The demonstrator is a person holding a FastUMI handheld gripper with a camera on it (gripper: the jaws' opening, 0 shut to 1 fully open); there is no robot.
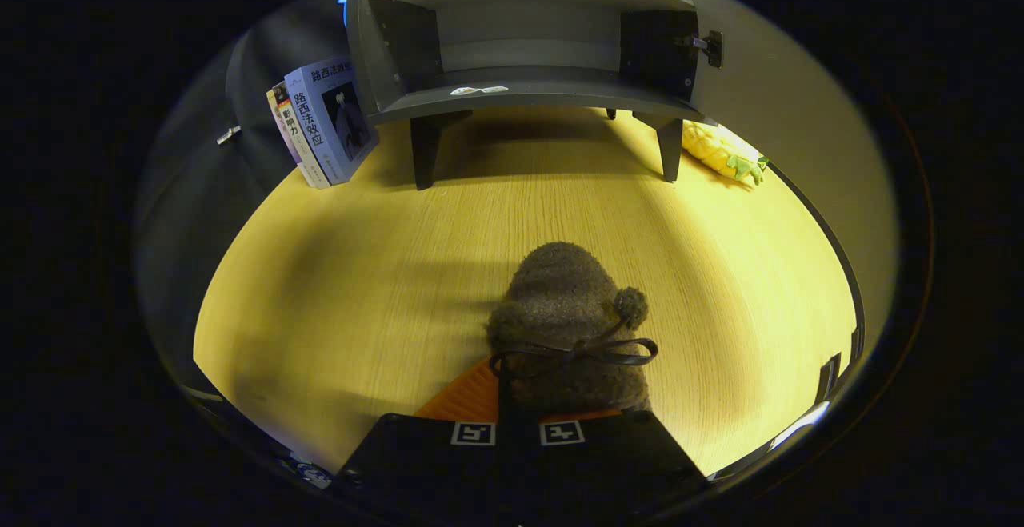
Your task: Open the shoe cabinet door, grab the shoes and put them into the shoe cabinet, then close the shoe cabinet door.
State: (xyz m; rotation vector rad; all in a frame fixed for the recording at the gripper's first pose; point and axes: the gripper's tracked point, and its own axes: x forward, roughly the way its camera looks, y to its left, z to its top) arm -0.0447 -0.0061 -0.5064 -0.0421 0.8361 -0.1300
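Observation:
A brown fuzzy shoe point(564, 303) with a dark bow and a small pompom sticks out forward from between my fingers. My gripper point(520, 419) is shut on its heel end, over the wooden table point(336, 311). Beyond the shoe stands the grey shoe cabinet point(528, 87) on short legs, open at the front, with a bare inner shelf and a small white sticker on its lower board. One door panel point(784, 111) swings out on the right with a hinge at its edge. A dark panel point(240, 111) with a small handle stands out on the left.
Two books point(324, 123) lean against the cabinet's left side. A yellow plush toy with green leaves point(724, 151) lies by the cabinet's right leg. A stretch of bare tabletop lies between the shoe and the cabinet. The table's edge curves round on the right.

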